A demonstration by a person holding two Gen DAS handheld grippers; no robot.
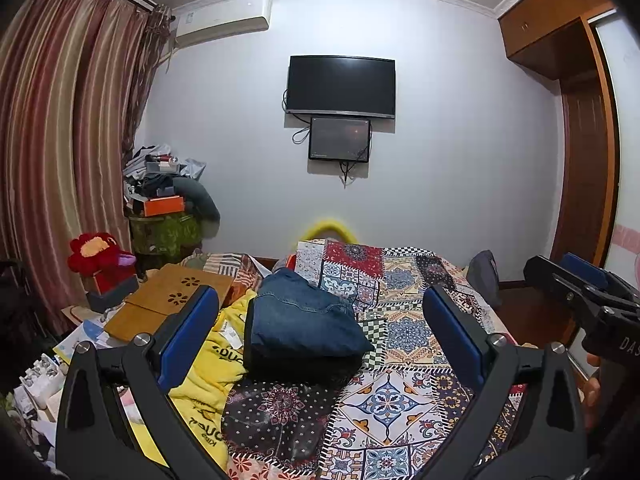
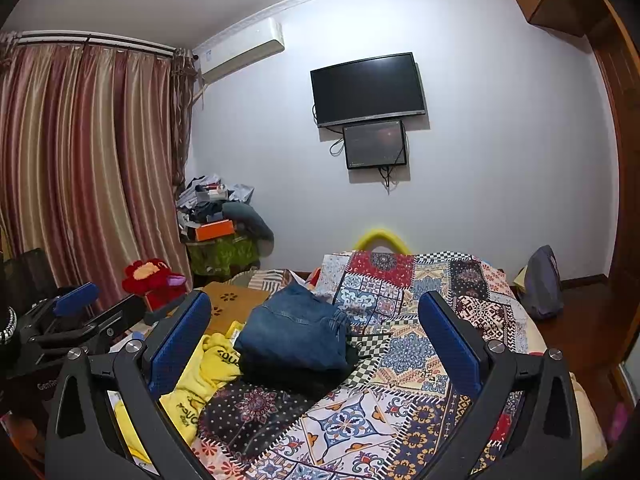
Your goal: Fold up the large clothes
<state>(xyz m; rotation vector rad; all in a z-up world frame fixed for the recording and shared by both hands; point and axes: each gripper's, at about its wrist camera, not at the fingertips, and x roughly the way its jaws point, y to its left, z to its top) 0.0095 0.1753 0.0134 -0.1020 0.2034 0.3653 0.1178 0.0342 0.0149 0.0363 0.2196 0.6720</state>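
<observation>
**Both tools free above the bed, jeans stacked and folded**

While we hold both tools released over the patchwork bedspread (image 1: 400,400), nothing sits between either pair of blue pads. Our left tool (image 1: 320,320) and right tool (image 2: 316,320) both hang short of the jeans (image 1: 300,316), jaws spread wide.

Those folded jeans lie on top of a dark folded garment (image 1: 296,364), whose edge peeks out just beneath them. Beside the jeans, toward the curtain side, a yellow printed garment (image 1: 208,380) lies crumpled and looks to us like the next piece to fold. To do that well, we judge we should take it by two separate corners, one per tool, lift it clear of the jeans, and spread it flat on open bedspread before creasing.

Much of the yellow garment is hidden behind the left tool's frame, so its shape and corners are unclear. Beyond the jeans, a yellow curved thing (image 1: 328,228) rises behind the bed; we cannot identify it.
</observation>
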